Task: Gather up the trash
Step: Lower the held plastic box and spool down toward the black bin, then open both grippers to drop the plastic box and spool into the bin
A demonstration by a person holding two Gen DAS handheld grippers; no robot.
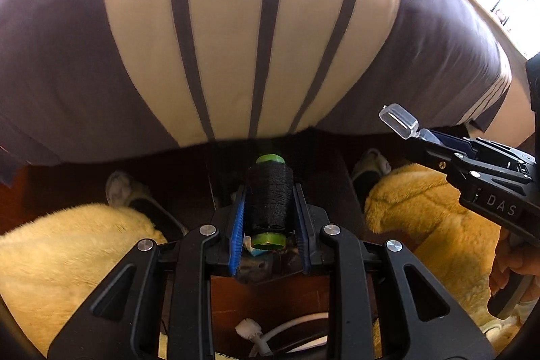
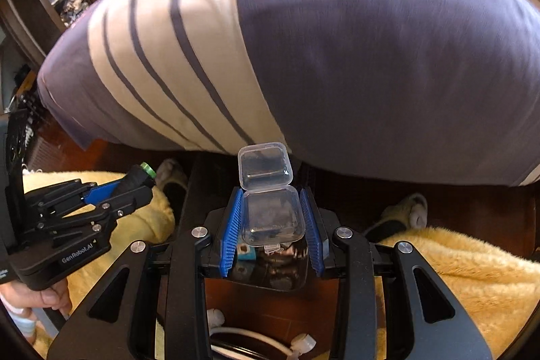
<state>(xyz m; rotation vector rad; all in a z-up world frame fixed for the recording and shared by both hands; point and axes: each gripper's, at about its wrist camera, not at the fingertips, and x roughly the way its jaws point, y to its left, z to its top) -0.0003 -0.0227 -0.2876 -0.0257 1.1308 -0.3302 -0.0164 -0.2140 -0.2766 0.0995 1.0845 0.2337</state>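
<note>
My left gripper (image 1: pixel 270 208) is clamped on a spool of black thread (image 1: pixel 269 196) with green ends, blue pads pressing its sides. My right gripper (image 2: pixel 273 215) grips a small clear plastic case (image 2: pixel 270 208), its lid hinged open at the far end. Yellow fleece-covered legs (image 1: pixel 67 258) flank both near me; beyond lies a bed with a striped purple-and-cream cover (image 1: pixel 236 39).
</note>
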